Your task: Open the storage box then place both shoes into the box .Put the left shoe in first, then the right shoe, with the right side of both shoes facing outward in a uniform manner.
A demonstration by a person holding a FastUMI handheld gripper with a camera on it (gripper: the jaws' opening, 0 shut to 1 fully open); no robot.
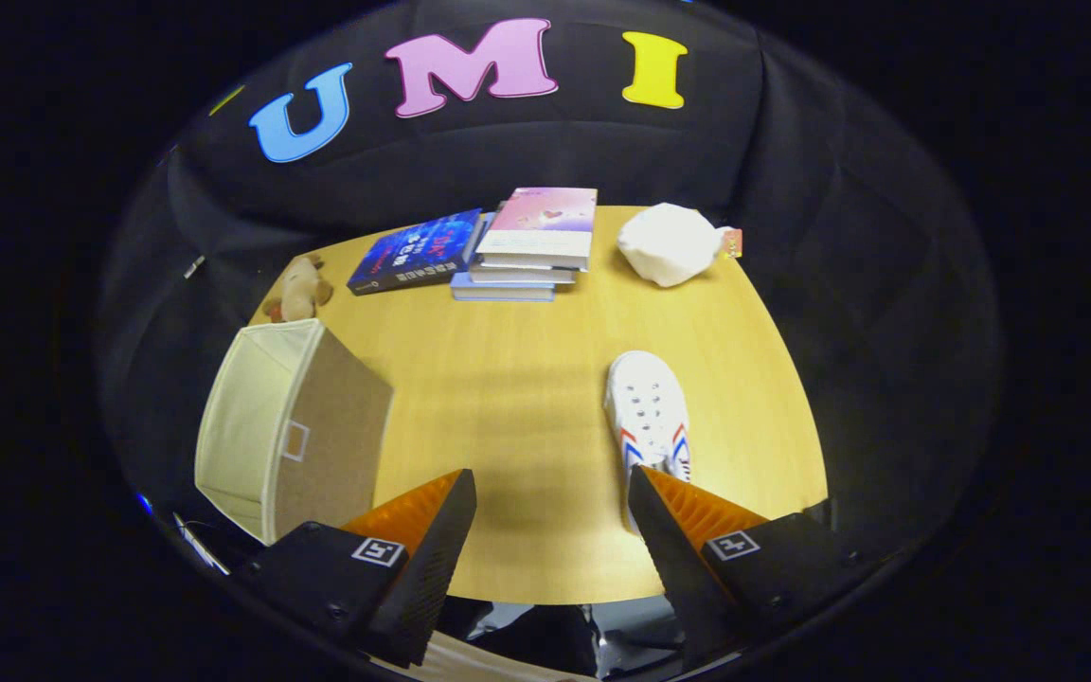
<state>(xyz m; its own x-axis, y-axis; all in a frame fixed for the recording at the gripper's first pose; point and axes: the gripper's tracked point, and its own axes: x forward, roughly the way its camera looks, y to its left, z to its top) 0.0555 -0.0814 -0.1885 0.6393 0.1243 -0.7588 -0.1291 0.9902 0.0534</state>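
gripper [550, 493] hangs wide open and empty over the table [508, 379]. next, i judge, drop onto the shoe [648, 412] and pinch its sides squarely for the box [290, 440].

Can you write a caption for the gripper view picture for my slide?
Open tool above the table, white shoe by one finger, storage box beside the other.

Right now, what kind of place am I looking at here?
Probably a staged recording booth, not a home: black cloth wall behind a wooden table set with books, a white shoe and a storage box. The gripper is open.
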